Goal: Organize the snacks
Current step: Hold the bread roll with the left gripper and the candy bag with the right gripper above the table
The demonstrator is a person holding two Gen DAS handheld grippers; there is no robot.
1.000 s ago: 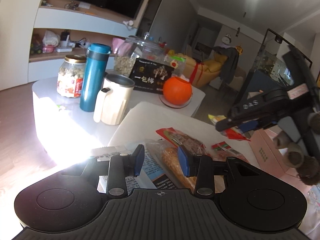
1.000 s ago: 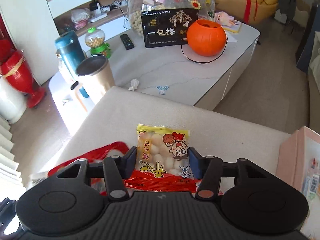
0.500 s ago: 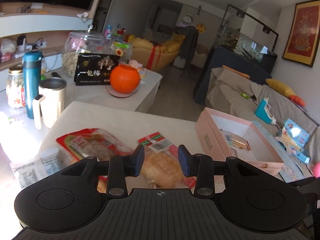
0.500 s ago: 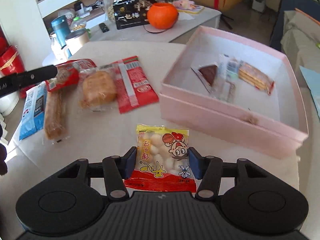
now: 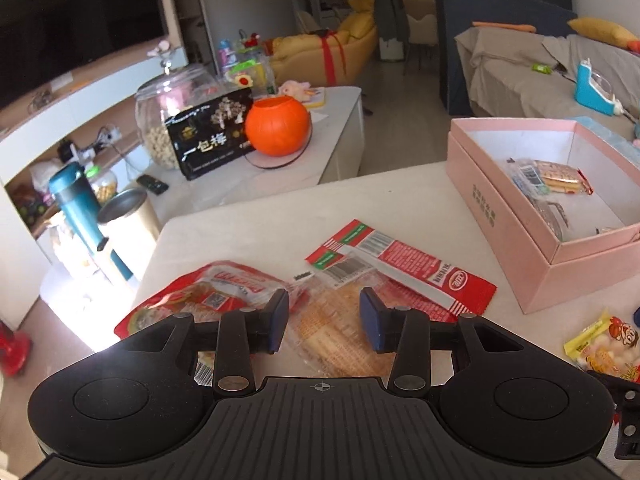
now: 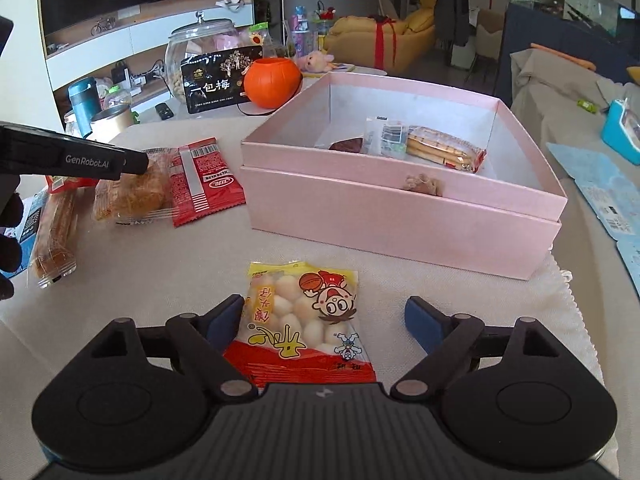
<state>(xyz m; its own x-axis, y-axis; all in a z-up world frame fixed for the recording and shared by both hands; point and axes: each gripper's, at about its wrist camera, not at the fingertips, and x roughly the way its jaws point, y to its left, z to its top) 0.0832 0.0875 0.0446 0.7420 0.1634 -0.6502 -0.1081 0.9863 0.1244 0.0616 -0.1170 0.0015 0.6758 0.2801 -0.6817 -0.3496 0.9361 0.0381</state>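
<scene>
Surface: beige cloth-covered table (image 6: 160,272), living room behind.
Box: one pink box (image 6: 400,216), lid off, at the right; at least three wrapped snacks inside.
Loose snacks: a cluster of several packets at the left, among them a bread pack (image 5: 340,320) and a red wrapper (image 5: 420,276).
Candy bag (image 6: 304,324): one, flat on the cloth, just before the box's near wall.
Right gripper (image 6: 324,320): jaws spread wide, bag between them, ungrasped.
Left gripper (image 5: 324,320): jaws apart above the bread pack, holding nothing.
Room: bare cloth between cluster and box.
</scene>
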